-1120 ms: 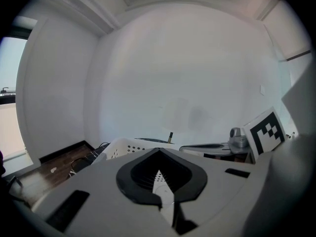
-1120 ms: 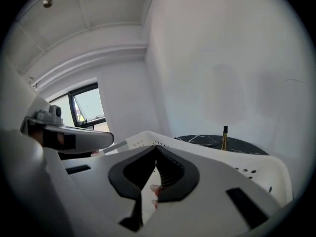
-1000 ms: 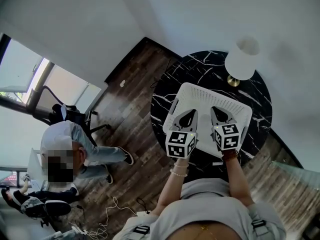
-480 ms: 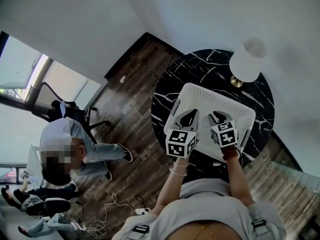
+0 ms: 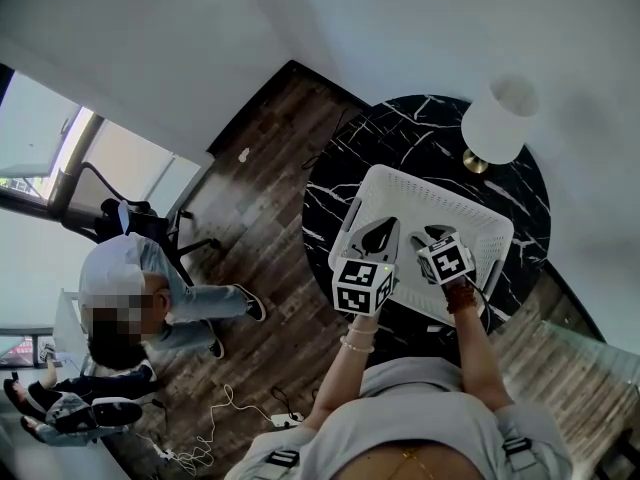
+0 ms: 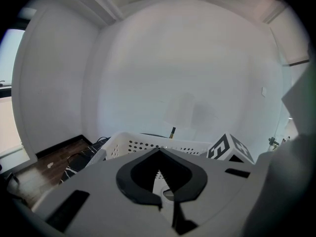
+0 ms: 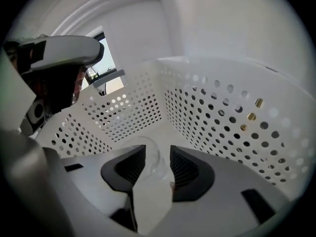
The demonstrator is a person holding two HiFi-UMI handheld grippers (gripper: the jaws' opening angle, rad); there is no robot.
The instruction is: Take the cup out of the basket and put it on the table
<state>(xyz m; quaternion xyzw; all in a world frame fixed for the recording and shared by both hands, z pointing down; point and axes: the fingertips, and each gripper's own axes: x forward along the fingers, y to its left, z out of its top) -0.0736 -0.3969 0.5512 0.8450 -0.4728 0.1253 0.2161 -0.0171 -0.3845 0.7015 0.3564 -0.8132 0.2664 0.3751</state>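
While set low inside the basket [image 7: 212, 107] | right claw [image 7: 158, 154]: apart, straddles clear cup [image 7: 149, 166] on basket floor, nearer | left claw [image 6: 159, 151]: together, empty, above basket's near edge

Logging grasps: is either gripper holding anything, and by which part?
Nothing yet: the right gripper stands open around the clear cup in the basket; left gripper shut, empty.

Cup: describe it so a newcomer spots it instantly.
A round black marble table holds a white perforated basket. Inside it, between the fingers of the right gripper, is the cup: the only see-through thing among white walls.
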